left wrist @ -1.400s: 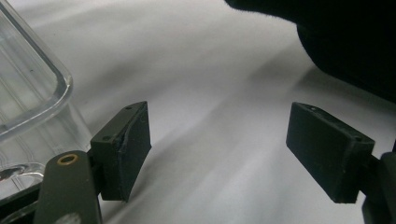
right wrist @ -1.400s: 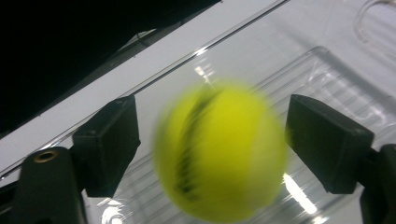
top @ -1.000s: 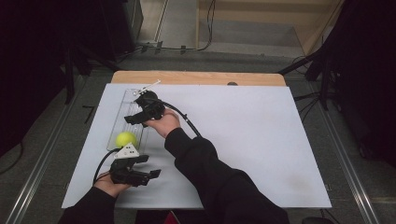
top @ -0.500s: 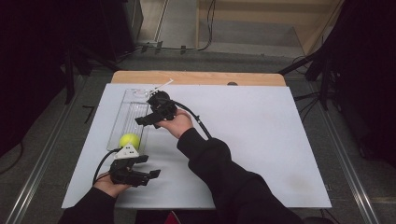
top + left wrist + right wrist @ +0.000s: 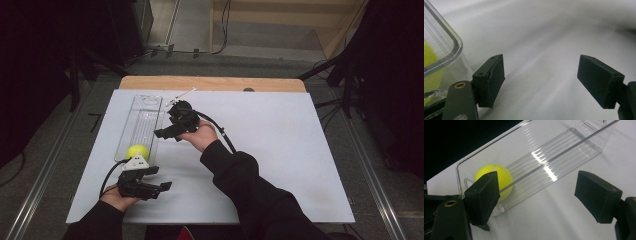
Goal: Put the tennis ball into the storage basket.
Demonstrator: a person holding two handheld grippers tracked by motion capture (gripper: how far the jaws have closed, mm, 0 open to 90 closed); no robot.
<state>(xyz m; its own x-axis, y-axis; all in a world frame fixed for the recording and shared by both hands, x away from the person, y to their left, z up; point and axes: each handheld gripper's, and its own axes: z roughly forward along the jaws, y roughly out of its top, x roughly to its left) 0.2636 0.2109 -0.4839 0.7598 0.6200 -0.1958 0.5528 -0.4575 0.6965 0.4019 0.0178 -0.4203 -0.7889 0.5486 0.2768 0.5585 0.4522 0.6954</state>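
Clear tray runs lengthwise away from the person; both tongs gape, seemingly empty.

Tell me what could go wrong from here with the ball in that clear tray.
1. The yellow-green tennis ball lies loose at the near end of the long clear plastic tray; a nudge could send it rolling along the ribbed floor.
2. The left hand-held gripper, open, sits right by the tray's corner and could bump it.
3. The right hand-held gripper, empty, its jaws just closing, could clip the tray wall.

Glossy clear plastic tray, fuzzy yellow ball
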